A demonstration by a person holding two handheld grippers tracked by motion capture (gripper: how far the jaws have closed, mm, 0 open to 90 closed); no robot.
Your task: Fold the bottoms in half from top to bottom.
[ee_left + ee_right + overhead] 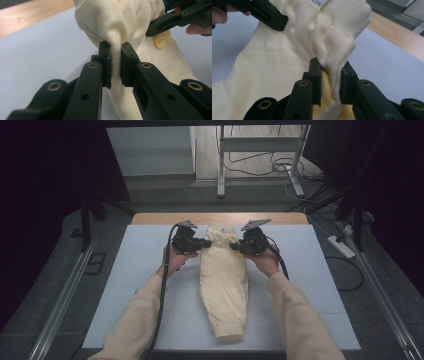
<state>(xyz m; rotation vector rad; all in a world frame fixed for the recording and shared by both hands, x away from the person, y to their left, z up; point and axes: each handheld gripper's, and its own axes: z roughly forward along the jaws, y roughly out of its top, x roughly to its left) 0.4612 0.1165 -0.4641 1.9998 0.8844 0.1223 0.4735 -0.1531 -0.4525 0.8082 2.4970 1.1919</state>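
A cream garment (224,285), folded into a long narrow shape with a ribbed cuff at its near end, lies down the middle of the pale sheet (310,270). My left gripper (206,242) is shut on the garment's left edge near its far end; its jaws pinch a fold of the cream cloth (125,20). My right gripper (236,246) is shut on the right edge of the same end, just below a ribbed band (348,17). Between the two grippers the far end bunches up and is raised a little. In the left gripper view the right gripper (153,27) reaches in from the upper right.
A wooden table edge (220,217) runs behind the pale sheet. Metal stand legs (221,165) and cables lie on the floor beyond. A power strip (341,246) sits right of the table. Rails (65,295) run along both sides.
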